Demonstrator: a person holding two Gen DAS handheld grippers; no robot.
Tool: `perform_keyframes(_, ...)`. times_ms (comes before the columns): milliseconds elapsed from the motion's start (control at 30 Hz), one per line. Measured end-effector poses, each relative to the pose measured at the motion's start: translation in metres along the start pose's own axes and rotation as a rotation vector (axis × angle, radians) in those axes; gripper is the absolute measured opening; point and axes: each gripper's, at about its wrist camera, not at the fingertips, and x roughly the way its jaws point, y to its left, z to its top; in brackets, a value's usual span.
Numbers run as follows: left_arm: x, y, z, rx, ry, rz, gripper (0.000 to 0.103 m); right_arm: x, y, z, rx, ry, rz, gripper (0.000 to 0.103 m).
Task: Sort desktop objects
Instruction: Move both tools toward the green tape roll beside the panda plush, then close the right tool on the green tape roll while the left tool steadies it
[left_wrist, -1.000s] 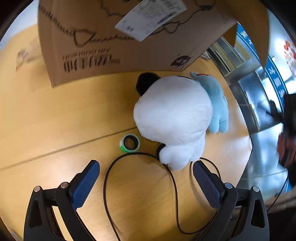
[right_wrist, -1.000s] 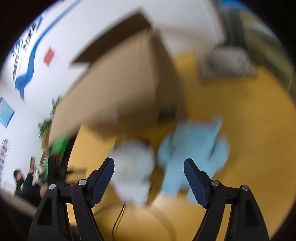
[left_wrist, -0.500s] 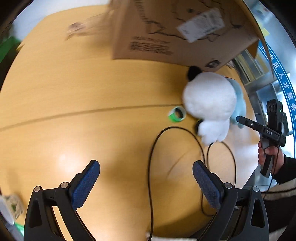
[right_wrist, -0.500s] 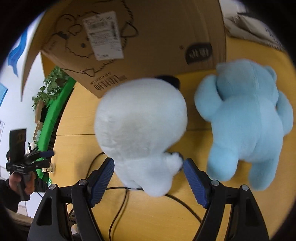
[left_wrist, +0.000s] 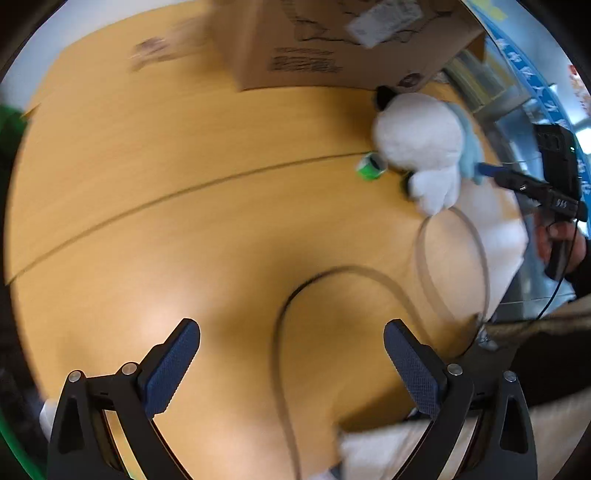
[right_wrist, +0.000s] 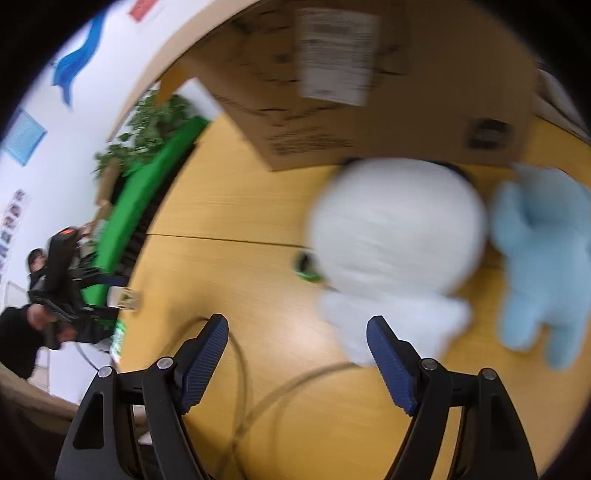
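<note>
A white plush toy (left_wrist: 421, 147) with a black ear lies on the wooden table (left_wrist: 184, 166), next to a light blue plush bear (right_wrist: 543, 258). A small green tape roll (left_wrist: 370, 168) sits at the white toy's left side; it also shows in the right wrist view (right_wrist: 306, 264). A black cable (left_wrist: 295, 306) loops across the table. My left gripper (left_wrist: 291, 354) is open and empty, well back from the toys. My right gripper (right_wrist: 297, 354) is open and empty, just in front of the white plush toy (right_wrist: 395, 236).
A large cardboard box (left_wrist: 332, 40) with a white label stands behind the toys; it also shows in the right wrist view (right_wrist: 369, 92). The right gripper (left_wrist: 535, 184) in a hand shows at the table's right edge. A green chair and a plant (right_wrist: 155, 122) stand beyond the table.
My left gripper has pulled back and away from the toys, which now sit far off at the right. My right gripper has swung left and backed off a little; both views are blurred.
</note>
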Motion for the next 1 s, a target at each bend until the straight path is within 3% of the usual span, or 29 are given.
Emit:
perform_keyframes(100,0.033,-0.013,0.032,-0.041,-0.045,-0.119,0.101,0.032,-0.003,0.019,0.059,0.018,0.051,0.076)
perform_keyframes(233,0.078,-0.017,0.066,-0.160,-0.040,-0.268,0.098,0.078,-0.027,0.035,0.137,0.094,0.074,0.056)
perform_keyframes(267,0.086,-0.019,0.072,-0.170,-0.035,-0.286,0.098,0.083,-0.032,0.037,0.144,0.106,0.067,0.048)
perform_keyframes(333,0.098,-0.021,0.079,-0.178,-0.027,-0.311,0.094,0.088,-0.039,0.042,0.140,0.119,0.047,0.041)
perform_keyframes(500,0.124,-0.023,0.096,-0.234,-0.008,-0.373,0.078,0.090,-0.050,0.049,0.130,0.152,-0.021,0.040)
perform_keyframes(767,0.147,-0.024,0.110,-0.311,-0.003,-0.426,0.075,0.109,-0.048,0.056,0.115,0.177,-0.020,0.042)
perform_keyframes(1000,0.164,-0.021,0.117,-0.359,0.014,-0.467,0.050,0.119,-0.041,0.056,0.110,0.207,-0.043,0.039)
